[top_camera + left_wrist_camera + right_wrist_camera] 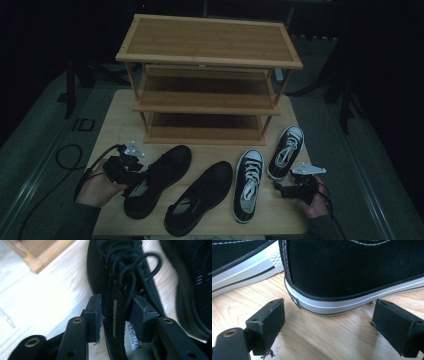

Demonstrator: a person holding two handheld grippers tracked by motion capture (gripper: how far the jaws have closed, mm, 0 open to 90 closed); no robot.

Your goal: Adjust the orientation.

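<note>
The left gripper point(131, 167) has its jaws narrow around the side wall of the left black shoe point(157, 180), near the collar, just behind the lace knot; in the left gripper view one pad point(94, 315) is outside the shoe and the other inside the opening. The likely step is to lift this shoe and put it on the wooden rack point(207, 80), which stands at 12 o'clock on the table point(112, 125). To do it well, I think the grip should stay firm on the wall, because the material looks soft and can fold. The shoe should rise with its toe level, so the sole clears the lowest shelf edge.

This shoe is black, low, with black laces and a dark sole. It lies at about 8 o'clock, toe pointing towards 1 o'clock. Its partner, the second black shoe point(200, 197), lies just beside it at 6 o'clock.

The right gripper point(287, 191) has its jaws wide and empty, resting low near the heel of a black and white sneaker point(352, 272) at 4 o'clock. The other sneaker point(248, 184) lies at 5 o'clock.
</note>
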